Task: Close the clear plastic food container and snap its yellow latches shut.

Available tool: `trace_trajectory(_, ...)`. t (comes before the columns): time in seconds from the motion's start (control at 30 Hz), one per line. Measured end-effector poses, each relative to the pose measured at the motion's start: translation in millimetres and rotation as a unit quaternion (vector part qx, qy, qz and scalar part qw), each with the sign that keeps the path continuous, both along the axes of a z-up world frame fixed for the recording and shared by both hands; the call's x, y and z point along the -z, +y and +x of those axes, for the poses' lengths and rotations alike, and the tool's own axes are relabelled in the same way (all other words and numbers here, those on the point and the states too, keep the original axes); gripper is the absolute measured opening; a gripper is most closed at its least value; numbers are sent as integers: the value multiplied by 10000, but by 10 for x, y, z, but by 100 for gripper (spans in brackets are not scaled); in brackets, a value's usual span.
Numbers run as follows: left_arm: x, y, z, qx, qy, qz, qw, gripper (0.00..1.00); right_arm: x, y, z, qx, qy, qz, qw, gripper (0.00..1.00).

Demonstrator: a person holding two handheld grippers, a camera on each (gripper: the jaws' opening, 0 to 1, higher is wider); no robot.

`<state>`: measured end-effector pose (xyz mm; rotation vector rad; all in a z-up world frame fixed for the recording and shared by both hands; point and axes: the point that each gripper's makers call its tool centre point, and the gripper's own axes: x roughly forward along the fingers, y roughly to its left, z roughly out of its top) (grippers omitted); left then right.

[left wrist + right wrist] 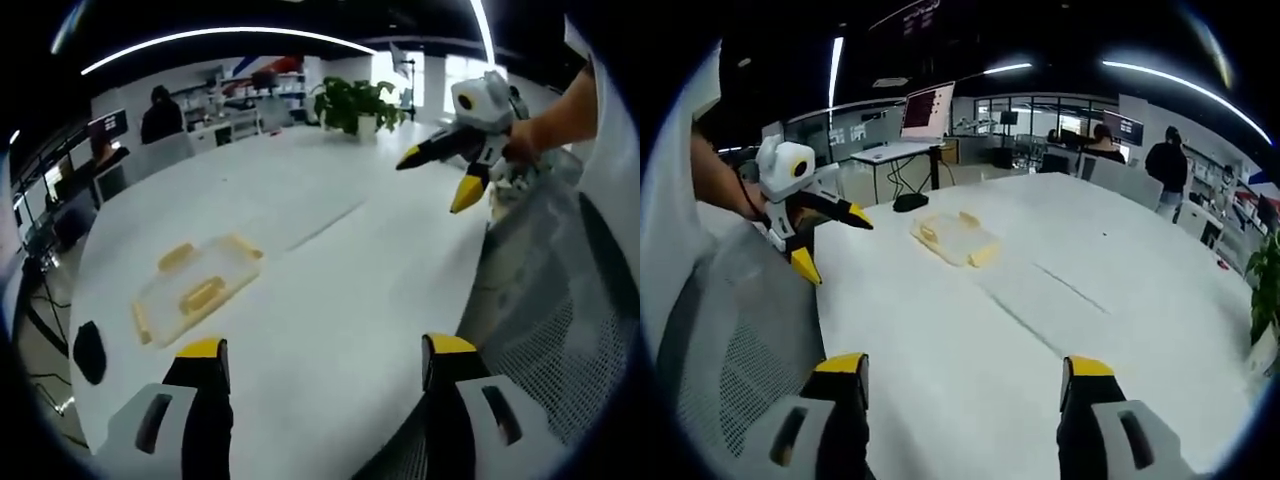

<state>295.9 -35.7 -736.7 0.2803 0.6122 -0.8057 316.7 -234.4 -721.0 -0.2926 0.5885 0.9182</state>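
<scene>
Fingers: your left gripper (325, 360) and right gripper (965, 380) both spread wide, empty
Container (196, 285): on the white table (330, 300), well ahead of you; lid looks seated, yellow latches (176, 256) unsnapped
Handling: likely light, thin, slippery; steady one edge, press latch tabs at the rim

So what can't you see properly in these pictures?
- Clear plastic food container with yellow latches: too small in both views to tell whether the lid is seated or the latches snapped.
- Flat black object on the white table, left gripper view: too blurred to identify.
</scene>
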Motion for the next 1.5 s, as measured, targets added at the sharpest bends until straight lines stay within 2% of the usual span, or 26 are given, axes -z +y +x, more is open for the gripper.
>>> trace_trajectory(0.1,-24,4,17,-20,55,-118,9999,78,-7,16,42,-34,-23,-11,10000,77)
trace_trajectory(0.2,1,46,43,-21,46,-32,10000,77,-37,41,103,-83,-154,-33,9998,78)
trace_trajectory(0.93,78,187,146,-96,143,21,9998,76,-23,269,257,-340,-48,-14,9994,75)
trace_trajectory(1.5,135,307,317,-95,186,158,9997,76,6,421,400,-477,15,31,9989,73)
